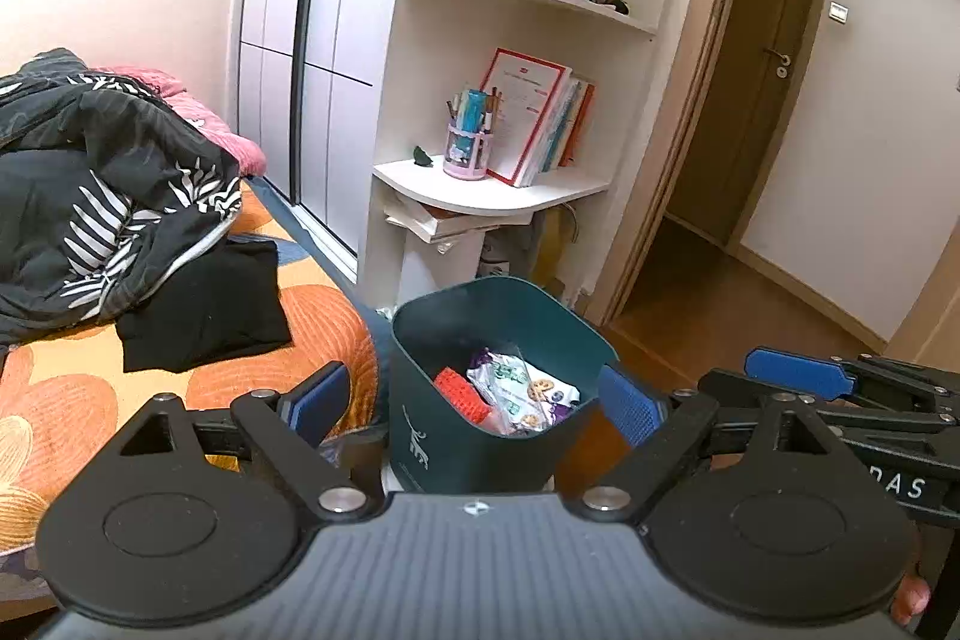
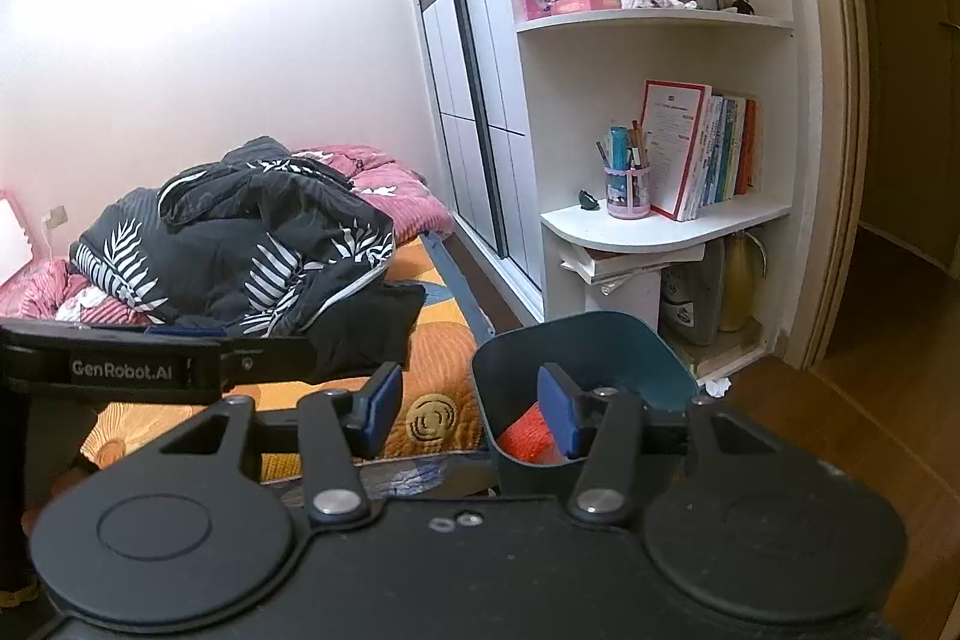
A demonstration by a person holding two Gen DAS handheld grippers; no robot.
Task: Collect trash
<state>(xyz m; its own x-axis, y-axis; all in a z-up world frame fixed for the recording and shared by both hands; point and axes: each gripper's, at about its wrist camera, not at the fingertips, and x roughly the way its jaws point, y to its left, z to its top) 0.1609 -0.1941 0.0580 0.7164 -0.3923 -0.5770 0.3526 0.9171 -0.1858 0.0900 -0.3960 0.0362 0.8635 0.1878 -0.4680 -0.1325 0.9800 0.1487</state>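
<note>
1. Both jaws stand wide and empty: left gripper [image 1: 474,400], right gripper [image 2: 468,409].
2. Teal bin [image 1: 456,436] of wrappers [image 1: 516,388] sits on the floor at the bed's [image 1: 288,316] corner.
3. Ahead and below; the left is centred nearer.

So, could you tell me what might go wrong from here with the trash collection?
The teal bin stands right beside the bed edge, so a swing of the open left gripper or right gripper could tip it and spill the wrappers. A white scrap on the floor by the shelf base could be missed.
</note>
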